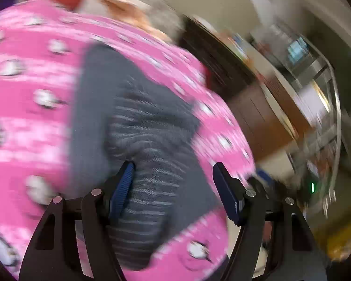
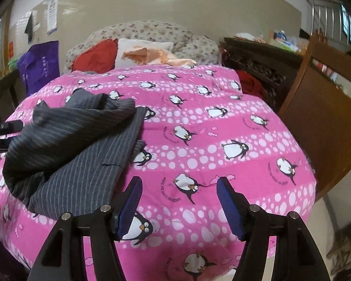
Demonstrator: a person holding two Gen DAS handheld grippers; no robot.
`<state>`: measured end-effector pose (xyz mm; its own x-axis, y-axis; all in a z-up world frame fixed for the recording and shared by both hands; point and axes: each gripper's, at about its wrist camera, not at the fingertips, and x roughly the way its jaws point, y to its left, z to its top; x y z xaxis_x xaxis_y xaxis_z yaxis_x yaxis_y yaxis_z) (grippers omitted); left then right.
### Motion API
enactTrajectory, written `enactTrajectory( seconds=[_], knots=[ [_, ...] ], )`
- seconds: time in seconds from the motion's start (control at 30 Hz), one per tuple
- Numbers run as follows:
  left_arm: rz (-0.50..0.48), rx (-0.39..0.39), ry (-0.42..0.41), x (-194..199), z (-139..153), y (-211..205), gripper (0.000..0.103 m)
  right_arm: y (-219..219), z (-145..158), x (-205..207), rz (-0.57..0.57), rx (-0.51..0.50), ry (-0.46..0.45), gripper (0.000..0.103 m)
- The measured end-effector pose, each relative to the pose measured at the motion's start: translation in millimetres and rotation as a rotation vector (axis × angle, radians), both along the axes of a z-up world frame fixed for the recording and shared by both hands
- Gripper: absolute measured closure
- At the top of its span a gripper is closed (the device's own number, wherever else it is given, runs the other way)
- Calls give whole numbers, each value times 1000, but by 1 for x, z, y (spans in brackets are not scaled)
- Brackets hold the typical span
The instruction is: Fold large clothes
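Observation:
A dark grey pinstriped garment (image 2: pixel 77 147) lies crumpled on the left part of a bed covered by a pink penguin-print quilt (image 2: pixel 222 126). My right gripper (image 2: pixel 179 187) is open and empty above the quilt, just right of the garment's near edge. In the blurred left wrist view the same grey garment (image 1: pixel 140 121) lies ahead and beneath my left gripper (image 1: pixel 173 171), which is open with nothing between its pads. The left gripper's dark body (image 2: pixel 7 128) shows at the left edge of the right wrist view, beside the garment.
Pillows and a red cloth (image 2: pixel 96 56), a peach cloth (image 2: pixel 152 55) and a floral duvet are piled at the bed's head. A purple bag (image 2: pixel 39 68) hangs at left. A brown wooden cabinet (image 2: pixel 320 117) and cluttered dark shelf (image 2: pixel 257 53) stand right of the bed.

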<state>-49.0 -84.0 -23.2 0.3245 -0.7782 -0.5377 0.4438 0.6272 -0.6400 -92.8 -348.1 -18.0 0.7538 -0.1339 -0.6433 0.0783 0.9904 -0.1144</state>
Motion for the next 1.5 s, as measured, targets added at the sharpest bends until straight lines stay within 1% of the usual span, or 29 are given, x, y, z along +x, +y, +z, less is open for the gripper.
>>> enactTrajectory(
  seconds=[0.03,0.1,0.13,0.23,0.3,0.4,0.47,0.5,0.57,0.63,0.67,0.7,0.73,0.77,0.83,0.87,0.9,0.93,1.03,1.1,1.13,1.2,1.27,1.3,1.33,1.37,1.4,1.43,1.5],
  knots=[
    [-69,-11,15,-3,-6,-15,34,0,0,-1,-3,3,3,39],
    [-138,-28,30,-9,-14,-32,34,-1,1,-2,-7,7,6,39],
    [-173,-52,17,-16,-15,-39,34,-1,3,-3,-7,6,4,39],
    [-240,-110,-21,-31,-11,-46,34,2,15,-5,6,8,-20,39],
    [-265,-139,-1,-33,-16,-44,34,5,23,-4,19,26,-45,39],
    [-299,-199,24,-29,-15,-40,34,13,37,-1,70,116,-99,39],
    [-310,-202,36,-29,-16,-36,34,24,49,4,163,220,-142,39],
    [-306,-197,45,-27,-17,-35,34,34,54,9,234,275,-155,45],
    [-311,-204,53,-28,-16,-30,34,59,58,29,427,377,-116,66],
    [-319,-190,49,-29,-15,-26,34,84,52,53,547,394,-36,69],
    [-329,-185,47,-31,-15,-26,34,93,45,63,574,376,2,76],
    [-340,-179,45,-34,-15,-26,34,100,36,73,597,374,58,77],
    [-344,-174,42,-36,-14,-26,34,107,20,87,632,386,156,77],
    [-346,-169,40,-37,-15,-26,34,110,9,93,626,347,198,80],
    [-352,-154,35,-41,-13,-23,34,110,-14,100,588,234,297,81],
    [-363,-156,27,-44,-10,-20,35,103,-24,99,561,202,326,81],
    [-394,-126,15,-49,-7,-23,35,91,-31,97,535,191,337,81],
    [-396,-125,-10,-53,-2,-19,35,82,-36,95,525,189,339,83],
    [-336,-115,-52,-49,9,-3,35,50,-46,86,477,316,307,83],
    [-230,-113,-66,-37,12,11,35,41,-50,83,467,377,282,83],
    [-169,-103,-68,-30,12,16,35,38,-53,82,461,398,274,83],
    [-105,-51,-38,-20,1,21,35,33,-54,79,442,435,251,83],
    [-93,43,-3,-17,-21,16,40,36,-57,72,436,435,238,82],
    [-90,118,-21,-22,-30,12,45,40,-59,67,442,408,229,82],
    [-92,167,-58,-28,-35,9,48,46,-63,63,453,352,225,82],
    [-108,240,-147,-40,-36,2,48,56,-67,58,469,288,197,82],
    [-118,296,-202,-47,-37,-3,48,58,-69,57,470,267,176,82],
    [-119,329,-232,-50,-37,-7,48,58,-69,57,467,267,168,82],
    [-118,353,-262,-53,-37,-10,47,55,-66,59,457,291,176,82]
  ],
)
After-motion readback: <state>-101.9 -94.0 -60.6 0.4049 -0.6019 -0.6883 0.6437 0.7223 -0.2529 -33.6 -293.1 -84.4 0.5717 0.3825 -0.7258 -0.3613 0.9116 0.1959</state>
